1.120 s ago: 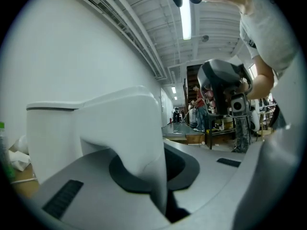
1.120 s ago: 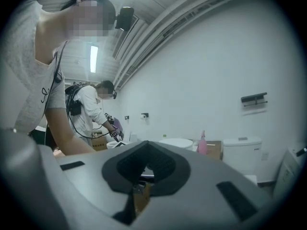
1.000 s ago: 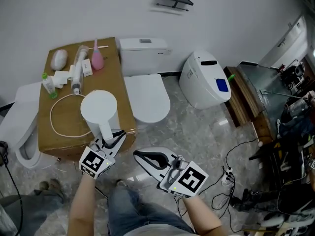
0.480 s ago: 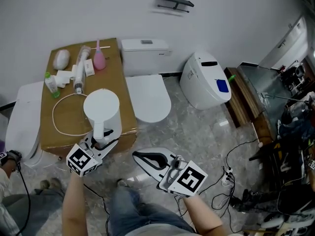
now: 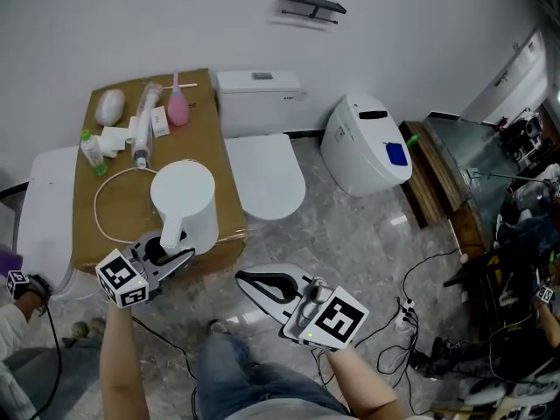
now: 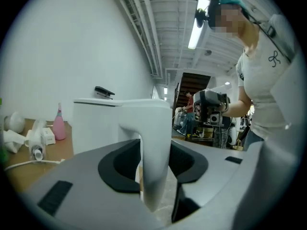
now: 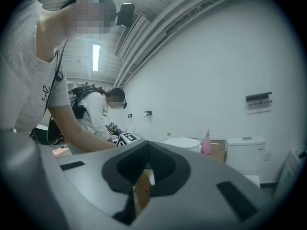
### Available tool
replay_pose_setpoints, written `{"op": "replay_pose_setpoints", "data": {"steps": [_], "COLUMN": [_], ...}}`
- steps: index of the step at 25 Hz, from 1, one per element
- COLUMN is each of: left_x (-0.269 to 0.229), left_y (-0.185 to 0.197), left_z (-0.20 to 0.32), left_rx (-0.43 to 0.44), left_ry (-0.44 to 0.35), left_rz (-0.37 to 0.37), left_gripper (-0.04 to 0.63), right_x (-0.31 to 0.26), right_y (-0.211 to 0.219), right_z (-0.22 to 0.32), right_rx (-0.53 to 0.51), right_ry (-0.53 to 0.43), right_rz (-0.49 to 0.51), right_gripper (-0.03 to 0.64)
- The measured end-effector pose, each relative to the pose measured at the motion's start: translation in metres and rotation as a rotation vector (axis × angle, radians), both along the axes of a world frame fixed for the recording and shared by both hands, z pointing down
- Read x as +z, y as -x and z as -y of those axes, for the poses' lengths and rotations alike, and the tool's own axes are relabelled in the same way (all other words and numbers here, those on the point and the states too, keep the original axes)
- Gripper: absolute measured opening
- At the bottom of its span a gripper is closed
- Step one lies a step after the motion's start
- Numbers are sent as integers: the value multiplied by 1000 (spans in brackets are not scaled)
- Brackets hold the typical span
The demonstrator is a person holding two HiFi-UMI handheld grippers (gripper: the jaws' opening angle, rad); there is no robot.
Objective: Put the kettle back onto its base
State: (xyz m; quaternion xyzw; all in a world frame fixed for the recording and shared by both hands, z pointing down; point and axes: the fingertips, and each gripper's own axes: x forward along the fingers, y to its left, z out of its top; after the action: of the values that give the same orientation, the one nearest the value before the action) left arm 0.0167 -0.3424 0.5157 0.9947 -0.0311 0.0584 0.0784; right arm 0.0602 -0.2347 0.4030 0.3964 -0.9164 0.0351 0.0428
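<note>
Left tongs (image 5: 166, 248) just opened, apart astride the handle (image 5: 171, 231) of upright kettle (image 5: 188, 195), handle toward the person (image 5: 245, 383); right tongs (image 5: 249, 278) together.

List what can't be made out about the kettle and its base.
- Base: head view, the kettle covers it; seating can't be told.
- Cord ends: head view, lost behind the kettle.
- Green-capped bottle print: head view, too small.

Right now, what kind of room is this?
Probably a workshop or test space mocked up as a bathroom: a white toilet stands beside a second toilet, a cardboard box serves as a table, and bare ceiling pipes run overhead.
</note>
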Motion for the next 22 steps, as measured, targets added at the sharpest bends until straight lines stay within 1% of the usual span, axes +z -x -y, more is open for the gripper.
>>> {"op": "replay_pose_setpoints", "data": {"steps": [2,6,10,12,13,14,15,18,20,22], "left_x": [1,3,-10,-22,-29,-38,-48,-78,-98,-120], "left_y": [9,22,43,54,59,62,65,65,63,60], "left_z": [3,-1,-1,-4,-7,-12,-18,-45,-63,-82], "left_rx": [-9,-2,-69,-112,-134,-154,-169,-191,-212,-259], "left_ry": [2,-8,-16,-44,-65,-86,-102,-128,-144,-173], "left_rz": [7,23,4,-5,-12,-23,-39,-74,-69,-72], "left_gripper": [160,160,158,153,124,63,25,10,9,9], "right_x": [1,1,-4,-7,-9,-12,-16,-27,-34,-43], "right_y": [2,10,16,20,23,26,29,40,46,50], "right_z": [3,7,8,8,7,6,5,-4,-13,-23], "right_rx": [-5,-25,-40,-49,-56,-63,-70,-95,-108,-117], "right_ry": [3,5,5,6,5,3,1,-3,-18,-35], "right_rz": [2,-1,2,7,10,14,18,24,27,31], "right_gripper": [8,8,8,8,8,8,8,8,8,8]}}
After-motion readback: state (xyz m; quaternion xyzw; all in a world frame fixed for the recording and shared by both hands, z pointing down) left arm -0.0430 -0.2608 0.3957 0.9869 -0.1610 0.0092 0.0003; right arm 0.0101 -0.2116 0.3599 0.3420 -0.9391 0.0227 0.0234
